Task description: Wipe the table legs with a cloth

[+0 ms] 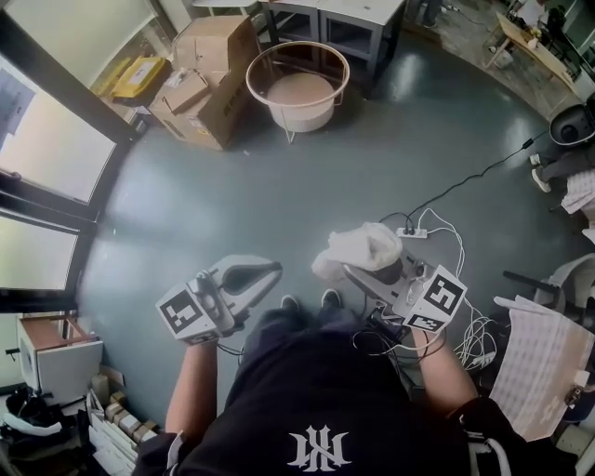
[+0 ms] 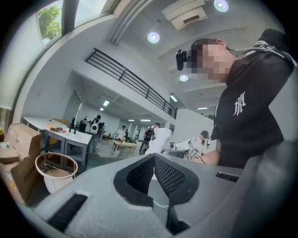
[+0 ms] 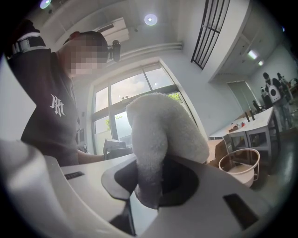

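A white fluffy cloth (image 1: 361, 248) is bunched in my right gripper (image 1: 346, 268), whose jaws are shut on it; in the right gripper view the cloth (image 3: 158, 139) rises out of the jaws and hides most of what lies ahead. My left gripper (image 1: 270, 270) is held level beside it with its jaws closed together and nothing between them; its own view shows the gripper (image 2: 153, 173) pointing across the room. Both grippers hover over the grey floor in front of the person's shoes. The grey tables (image 1: 349, 23) with their legs stand far off at the back.
A round white side table (image 1: 297, 88) stands on the floor ahead, with cardboard boxes (image 1: 209, 79) to its left. A power strip and cables (image 1: 414, 232) lie right of the grippers. Windows run along the left; a small cabinet (image 1: 58, 353) sits lower left. People stand in the distance.
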Motion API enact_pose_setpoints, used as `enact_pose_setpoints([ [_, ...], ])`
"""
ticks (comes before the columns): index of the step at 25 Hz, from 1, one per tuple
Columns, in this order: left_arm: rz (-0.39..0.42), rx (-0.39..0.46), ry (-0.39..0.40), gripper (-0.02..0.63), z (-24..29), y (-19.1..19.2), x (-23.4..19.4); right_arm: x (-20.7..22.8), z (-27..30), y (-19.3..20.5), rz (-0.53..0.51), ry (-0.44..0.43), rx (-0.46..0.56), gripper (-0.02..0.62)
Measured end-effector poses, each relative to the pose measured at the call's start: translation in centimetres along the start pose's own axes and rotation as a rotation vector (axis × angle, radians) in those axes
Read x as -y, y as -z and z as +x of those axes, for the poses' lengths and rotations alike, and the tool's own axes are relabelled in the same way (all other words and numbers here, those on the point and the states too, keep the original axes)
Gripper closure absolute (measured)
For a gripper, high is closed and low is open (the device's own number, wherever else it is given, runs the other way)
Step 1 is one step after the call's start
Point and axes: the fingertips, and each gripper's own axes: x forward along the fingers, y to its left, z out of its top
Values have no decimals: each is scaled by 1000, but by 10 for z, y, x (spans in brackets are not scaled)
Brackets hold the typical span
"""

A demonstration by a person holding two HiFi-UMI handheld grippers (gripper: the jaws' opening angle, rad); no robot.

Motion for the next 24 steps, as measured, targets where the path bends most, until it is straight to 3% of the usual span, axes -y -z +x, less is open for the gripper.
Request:
enact_pose_setpoints([
  [9,8,2,65,601,2,11,0,-9,3,-3,-46,68,-2,514],
  [13,-22,48,107,601,-1,23,4,-12,0,2,-98,93,-40,514],
  [24,-34,-7,63,601,-4,39,-3,-9,3,8,-74,84,-28,514],
])
